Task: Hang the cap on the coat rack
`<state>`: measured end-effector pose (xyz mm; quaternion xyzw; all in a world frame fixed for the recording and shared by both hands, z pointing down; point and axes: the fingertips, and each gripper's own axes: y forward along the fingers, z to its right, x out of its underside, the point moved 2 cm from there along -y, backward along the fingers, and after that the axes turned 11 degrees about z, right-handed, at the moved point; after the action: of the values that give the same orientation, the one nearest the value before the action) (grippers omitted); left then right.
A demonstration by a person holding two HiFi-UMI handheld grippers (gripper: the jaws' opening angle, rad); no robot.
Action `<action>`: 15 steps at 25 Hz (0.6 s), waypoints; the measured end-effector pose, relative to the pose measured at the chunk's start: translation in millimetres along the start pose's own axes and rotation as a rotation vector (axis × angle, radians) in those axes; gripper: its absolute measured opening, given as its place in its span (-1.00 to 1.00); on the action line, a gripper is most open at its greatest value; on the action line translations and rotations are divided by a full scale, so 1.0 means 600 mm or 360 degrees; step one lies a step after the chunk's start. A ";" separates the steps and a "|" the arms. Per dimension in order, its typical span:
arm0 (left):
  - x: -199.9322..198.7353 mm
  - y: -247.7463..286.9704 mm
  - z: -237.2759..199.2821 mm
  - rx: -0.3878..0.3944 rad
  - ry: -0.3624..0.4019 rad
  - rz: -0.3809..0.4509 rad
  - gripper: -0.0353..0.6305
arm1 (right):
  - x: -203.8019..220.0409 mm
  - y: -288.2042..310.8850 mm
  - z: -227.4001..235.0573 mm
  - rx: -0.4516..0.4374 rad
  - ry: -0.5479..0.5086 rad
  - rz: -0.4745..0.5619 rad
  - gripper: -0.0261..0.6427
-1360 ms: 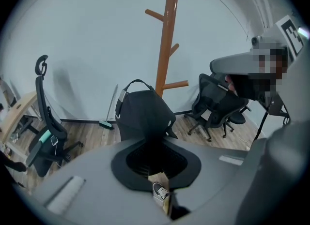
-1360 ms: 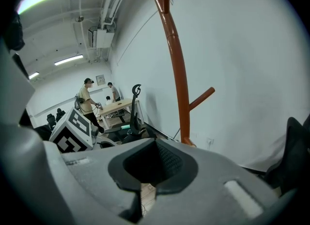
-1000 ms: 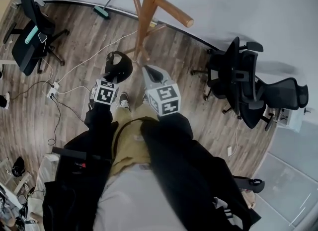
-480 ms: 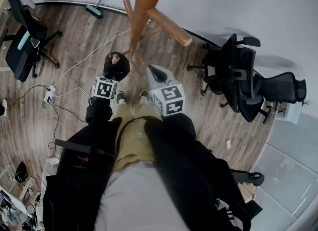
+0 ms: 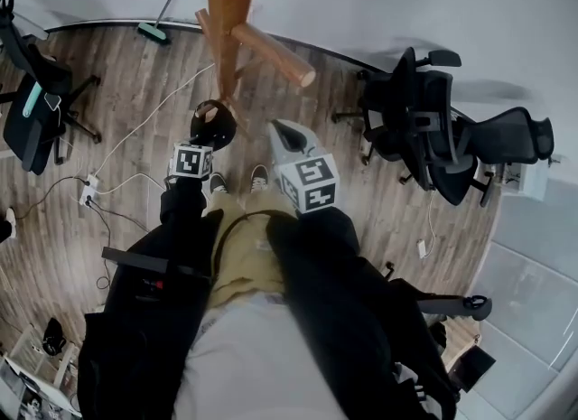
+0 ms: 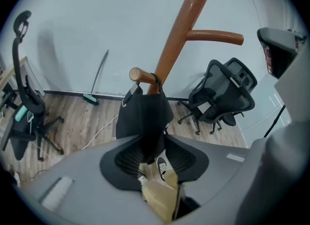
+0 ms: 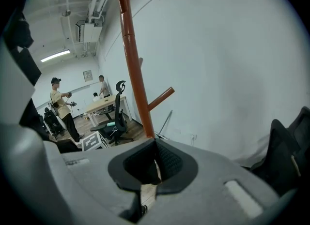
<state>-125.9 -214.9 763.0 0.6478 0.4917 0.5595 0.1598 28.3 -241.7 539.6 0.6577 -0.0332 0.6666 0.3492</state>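
The black cap (image 6: 144, 115) hangs by its back strap from a short peg (image 6: 137, 74) of the brown wooden coat rack (image 6: 177, 35). Its lower edge dangles between the jaws of my left gripper (image 6: 155, 145). Those jaws are opening, with a gap that shows shoes below. From the head view the cap (image 5: 214, 124) sits at the tip of the left gripper (image 5: 206, 138), just under the rack pole (image 5: 230, 3). My right gripper (image 5: 279, 128) is held beside it, jaws together and empty. In the right gripper view (image 7: 156, 146) that gripper points at the pole (image 7: 135, 74).
Black office chairs stand at the right (image 5: 424, 129) and the left (image 5: 32, 102). A broom (image 5: 163, 12) leans on the wall. Cables and a power strip (image 5: 88, 191) lie on the wooden floor. People stand by a desk (image 7: 104, 104) in the distance.
The head view has swung so the rack pole now stands nearer, right above the grippers. The cap stays at the left gripper's tip. The right gripper keeps its place.
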 end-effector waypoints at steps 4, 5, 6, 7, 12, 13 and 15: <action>-0.009 -0.002 0.014 0.0039 -0.0063 0.0014 -0.07 | -0.004 -0.006 -0.002 -0.0016 0.0004 0.0021 -0.92; -0.010 -0.007 0.015 0.0037 -0.0067 0.0019 -0.02 | -0.005 -0.006 -0.005 -0.0028 0.0003 0.0028 -0.92; -0.013 -0.013 0.017 0.0034 -0.0067 0.0027 0.00 | -0.007 -0.006 -0.007 -0.0040 0.0002 0.0035 -0.92; -0.016 -0.019 0.018 0.0031 -0.0064 0.0040 0.00 | -0.010 -0.006 -0.009 -0.0051 0.0000 0.0044 -0.92; -0.061 -0.071 0.027 -0.0036 -0.0077 0.0183 -0.01 | -0.027 -0.006 -0.025 -0.0125 -0.0014 0.0096 -0.92; -0.074 -0.083 0.030 -0.0044 -0.0079 0.0218 -0.01 | -0.031 -0.005 -0.029 -0.0144 -0.0019 0.0107 -0.92; -0.098 -0.102 0.036 -0.0044 -0.0079 0.0295 -0.04 | -0.040 -0.003 -0.038 -0.0180 -0.0029 0.0126 -0.92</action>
<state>-128.4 -227.0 675.9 0.7019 0.4177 0.5624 0.1285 7.1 -238.6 514.1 0.6411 -0.0998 0.6710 0.3589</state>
